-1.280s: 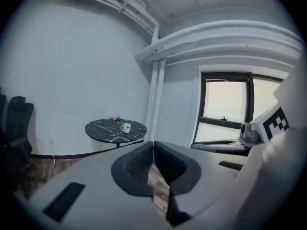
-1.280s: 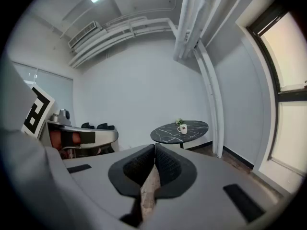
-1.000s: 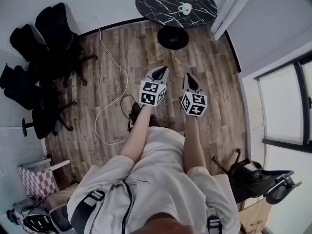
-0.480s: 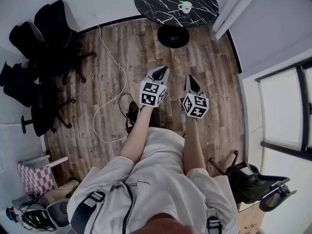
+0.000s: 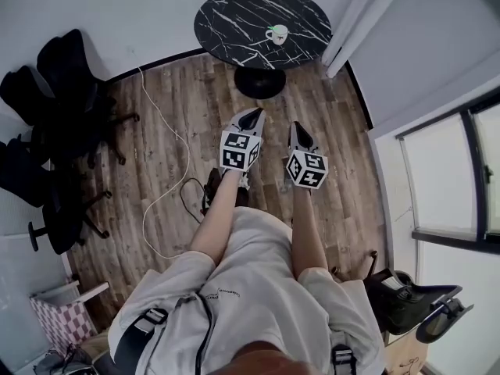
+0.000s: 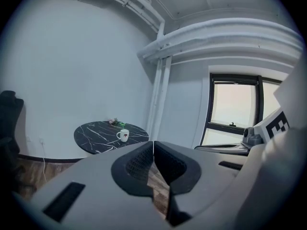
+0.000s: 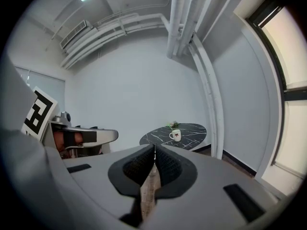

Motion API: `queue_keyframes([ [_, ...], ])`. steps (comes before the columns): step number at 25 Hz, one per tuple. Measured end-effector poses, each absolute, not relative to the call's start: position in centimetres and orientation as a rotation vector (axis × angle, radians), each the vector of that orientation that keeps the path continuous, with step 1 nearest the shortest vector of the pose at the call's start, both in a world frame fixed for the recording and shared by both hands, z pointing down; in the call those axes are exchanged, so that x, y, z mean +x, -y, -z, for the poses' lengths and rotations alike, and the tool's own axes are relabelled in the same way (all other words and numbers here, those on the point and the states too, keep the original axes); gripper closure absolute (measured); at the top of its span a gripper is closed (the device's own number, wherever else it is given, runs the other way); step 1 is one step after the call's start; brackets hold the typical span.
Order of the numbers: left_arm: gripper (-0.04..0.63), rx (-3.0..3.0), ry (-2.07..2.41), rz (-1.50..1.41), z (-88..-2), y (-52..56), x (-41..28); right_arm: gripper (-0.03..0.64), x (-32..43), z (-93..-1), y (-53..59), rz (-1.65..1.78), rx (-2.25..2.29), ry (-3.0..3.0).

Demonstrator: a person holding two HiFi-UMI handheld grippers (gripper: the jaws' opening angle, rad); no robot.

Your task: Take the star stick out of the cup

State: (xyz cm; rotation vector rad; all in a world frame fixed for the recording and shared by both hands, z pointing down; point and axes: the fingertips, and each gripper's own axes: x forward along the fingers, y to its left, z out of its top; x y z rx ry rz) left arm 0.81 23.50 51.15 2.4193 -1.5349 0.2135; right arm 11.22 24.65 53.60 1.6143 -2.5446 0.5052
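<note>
Both my grippers are held out in front of me over the wood floor (image 5: 344,147), side by side, well apart from the table.

- Left gripper (image 5: 252,116) (image 6: 153,145): fingers pressed together at the tips, nothing between them.
- Right gripper (image 5: 296,128) (image 7: 154,150): the same, tips meeting, nothing clamped.

The white cup (image 5: 276,33) (image 6: 123,135) (image 7: 175,134) stands upright on the round black marble table (image 5: 234,14) (image 6: 96,131) (image 7: 192,128), ahead of both grippers, on the side nearer me. A red star shape shows on the cup in the gripper views. I cannot tell whether that is the star stick or a print, as it is too small. A small plant (image 6: 114,121) (image 7: 172,124) sits at the table's far edge, near the cup.

Black office chairs (image 5: 70,76) are bunched at my left, and a white cable (image 5: 168,92) runs across the floor. A window (image 5: 453,178) is at my right.
</note>
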Motion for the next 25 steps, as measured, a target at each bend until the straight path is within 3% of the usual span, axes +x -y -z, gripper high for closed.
queue_keyframes([
  [25,0.572,2.376,1.419,-0.139,-53.7,-1.5,-6.9,0.58,5.6,-56.2,-3.0,-0.575,1.689,2.427],
])
